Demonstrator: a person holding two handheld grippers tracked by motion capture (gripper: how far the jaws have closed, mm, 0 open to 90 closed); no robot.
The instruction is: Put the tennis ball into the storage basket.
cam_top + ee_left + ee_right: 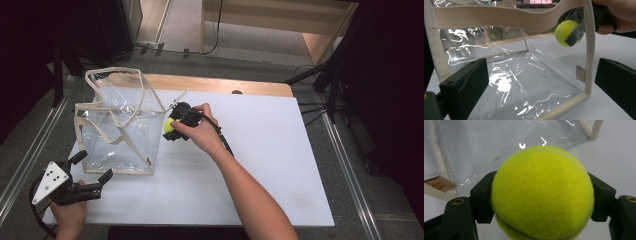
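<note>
A clear plastic tote bag (pixel 117 127) with cream fabric trim stands upright on the white table (pixel 260 165), at its left side. My right gripper (pixel 171 127) is shut on a yellow-green tennis ball (pixel 168 125) and holds it above the table, right beside the bag's right upper edge. Up close, the tennis ball (pixel 541 192) sits squeezed between both black jaws. My left gripper (pixel 92 167) hovers open near the bag's lower front corner, touching nothing. Through the clear bag (pixel 524 75) I see the held ball (pixel 567 32).
The table's front edge runs close to my left hand (pixel 70 217). A wooden board (pixel 220 85) lies along the table's far edge. Dark stands and cables (pixel 320 80) sit on the floor at the right.
</note>
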